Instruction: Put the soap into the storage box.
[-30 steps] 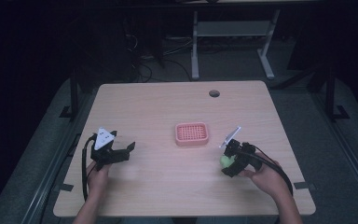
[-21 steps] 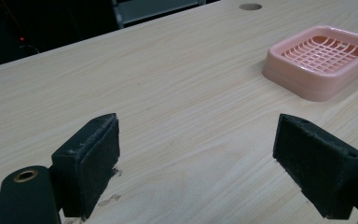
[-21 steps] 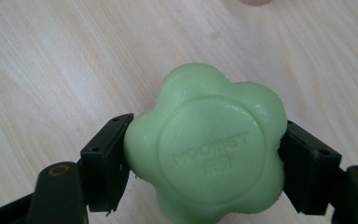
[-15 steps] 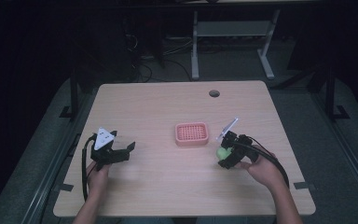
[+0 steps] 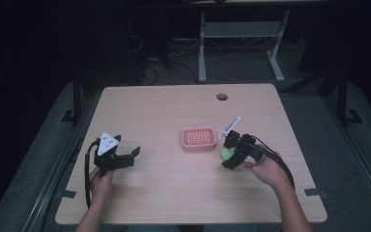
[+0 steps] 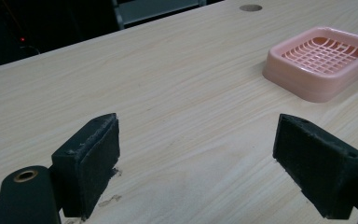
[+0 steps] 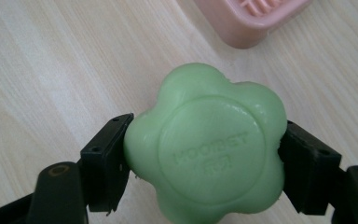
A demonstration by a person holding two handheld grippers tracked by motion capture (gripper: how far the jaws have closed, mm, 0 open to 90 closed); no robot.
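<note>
A green flower-shaped soap (image 7: 207,147) is clamped between the two black jaws of my right gripper (image 7: 205,158). In the high view that soap (image 5: 226,153) hangs just right of a pink slotted soap dish (image 5: 199,138) at the table's middle, with the right gripper (image 5: 230,153) shut on it. A corner of the dish (image 7: 249,21) lies close beyond the soap. My left gripper (image 5: 134,155) stands open at the table's left, nothing between its pads (image 6: 91,165). Ahead of it to the right sits the dish (image 6: 321,60).
The wooden table (image 5: 164,116) has a round cable hole (image 5: 222,96) near its far edge. A white desk frame (image 5: 241,34) and cables stand on the dark floor behind. Bare wood lies between the left gripper and the dish.
My right gripper has carried the green soap leftward and slightly away from me, closer to the pink dish. The left gripper has stayed where it was, open.
</note>
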